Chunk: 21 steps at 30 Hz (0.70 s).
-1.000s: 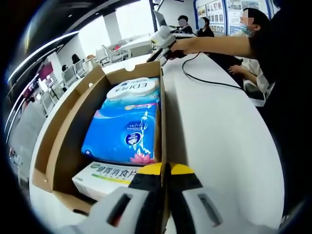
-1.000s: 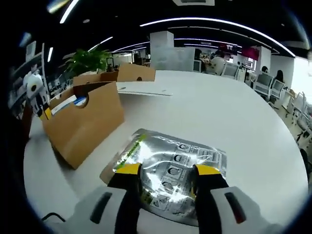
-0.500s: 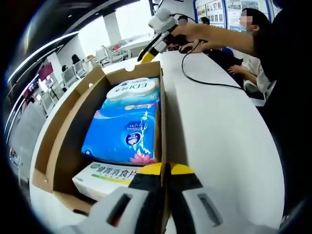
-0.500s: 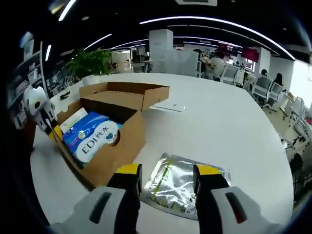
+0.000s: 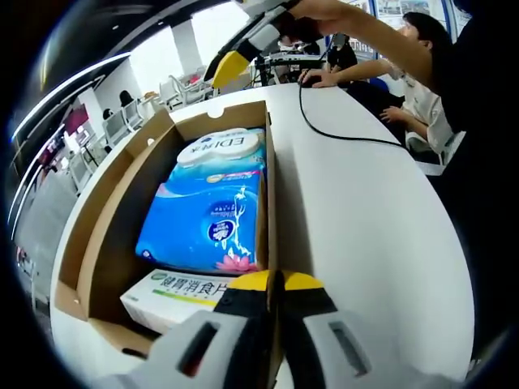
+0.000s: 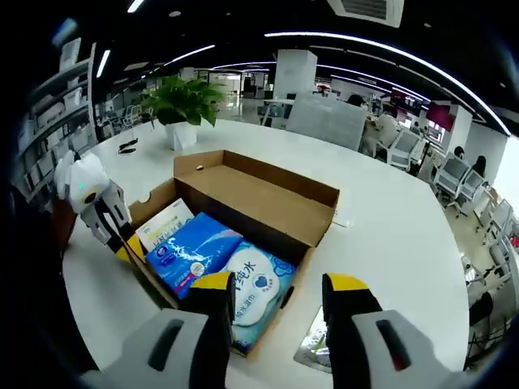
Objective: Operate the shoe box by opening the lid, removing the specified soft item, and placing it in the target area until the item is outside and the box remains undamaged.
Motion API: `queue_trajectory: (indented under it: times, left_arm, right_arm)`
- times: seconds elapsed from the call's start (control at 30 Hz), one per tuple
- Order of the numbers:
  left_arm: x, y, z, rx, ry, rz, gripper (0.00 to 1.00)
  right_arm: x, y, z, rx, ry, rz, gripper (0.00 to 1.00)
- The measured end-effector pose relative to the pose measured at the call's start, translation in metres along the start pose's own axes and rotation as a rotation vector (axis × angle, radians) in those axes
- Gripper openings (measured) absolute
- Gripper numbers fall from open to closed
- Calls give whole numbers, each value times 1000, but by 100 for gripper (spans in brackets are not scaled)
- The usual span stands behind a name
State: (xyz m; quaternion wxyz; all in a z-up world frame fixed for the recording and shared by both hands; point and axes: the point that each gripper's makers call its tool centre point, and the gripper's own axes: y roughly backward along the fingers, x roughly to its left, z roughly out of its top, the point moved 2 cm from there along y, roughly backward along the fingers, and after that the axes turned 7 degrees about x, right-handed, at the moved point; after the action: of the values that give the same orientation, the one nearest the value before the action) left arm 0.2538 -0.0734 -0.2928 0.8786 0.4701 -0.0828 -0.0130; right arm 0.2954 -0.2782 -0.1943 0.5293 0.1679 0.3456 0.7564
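Table [image 6: 405,219], white and wide, carries everything here, and the shoe box [image 6: 268,194] sits on it with its lid folded back flat behind it, so the inside is free to reach from above. In the right gripper view the box lies below the camera, which suggests this hand is held high over it in order to come down into the opening. Inside the box the blue soft pack [image 5: 207,215] takes most of the room, lying flat along the length with its white-labelled end toward the far wall; I take this to be the soft item of the task, and it is not yet outside. At the near end a white and green carton [image 5: 174,293] is pressed between the pack and the box wall. The left gripper [image 5: 274,285] has its jaws pressed together on the near edge of the box wall (probably to keep the box steady, so it does not slide or tear when the pack is pulled). The right gripper [image 6: 276,285] has its jaws apart and holds nothing. A silver foil pouch [image 6: 312,347] lies on the table just beside the box, partly hidden behind the right jaws.
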Motion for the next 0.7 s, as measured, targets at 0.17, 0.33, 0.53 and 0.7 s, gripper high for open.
queue_trajectory:
  times: [0.17, 0.33, 0.53, 0.7]
  left_arm:
    - [-2, 0, -1, 5, -1, 2, 2]
    - [2, -1, -2, 6, -3, 3, 2]
    - [2, -2, -2, 9, -2, 4, 2]
    - [2, -6, -3, 23, 5, 4, 2]
  right_arm:
    - [14, -12, -5, 57, -9, 16, 46]
    - [25, -20, -9, 78, -19, 20, 47]
    - [35, -21, -10, 99, -41, 28, 49]
    - [42, -25, -11, 141, -31, 20, 51]
